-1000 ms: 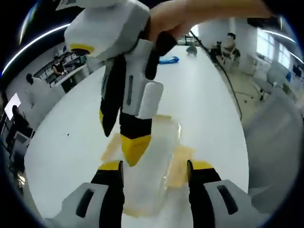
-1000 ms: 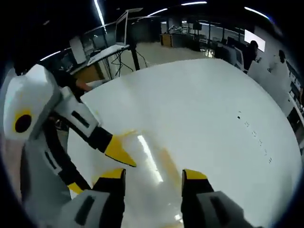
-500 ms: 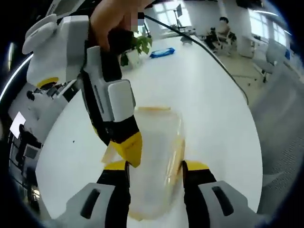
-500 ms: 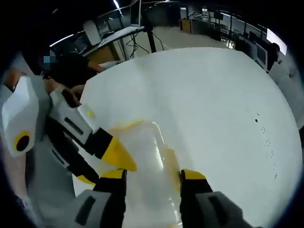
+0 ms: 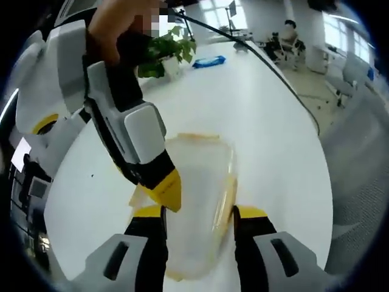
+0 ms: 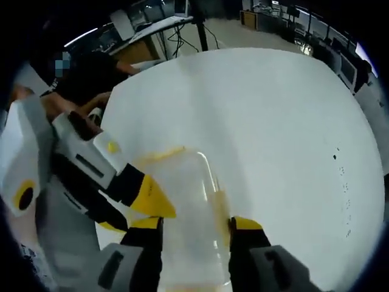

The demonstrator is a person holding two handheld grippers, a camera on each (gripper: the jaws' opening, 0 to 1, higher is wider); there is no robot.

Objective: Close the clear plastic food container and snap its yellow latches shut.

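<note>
A clear plastic container point(image 5: 197, 176) with its lid on lies on the white table point(image 5: 273, 121). Yellow latches show at its far end point(image 5: 197, 137) and along its right side point(image 5: 230, 190). My left gripper point(image 5: 199, 214) is open, one jaw on each side of the container's near end. In the left gripper view, the right gripper's yellow fingertip point(image 5: 167, 188) comes down from the upper left onto the container's left edge. In the right gripper view the container point(image 6: 182, 188) lies between the jaws of my open right gripper point(image 6: 196, 223). There the left gripper's yellow fingertip point(image 6: 152, 199) rests at its left side.
A potted plant point(image 5: 164, 55), a blue object point(image 5: 208, 61) and a black cable point(image 5: 285, 91) lie farther off on the table. A grey chair back point(image 5: 358, 182) stands at the right. A person in dark clothes point(image 6: 91, 79) is beyond the table edge, with desks behind.
Both cameras have closed in on the container. The right gripper has swung from above the lid's middle down to its left edge. The left jaws now flank the container more closely.
</note>
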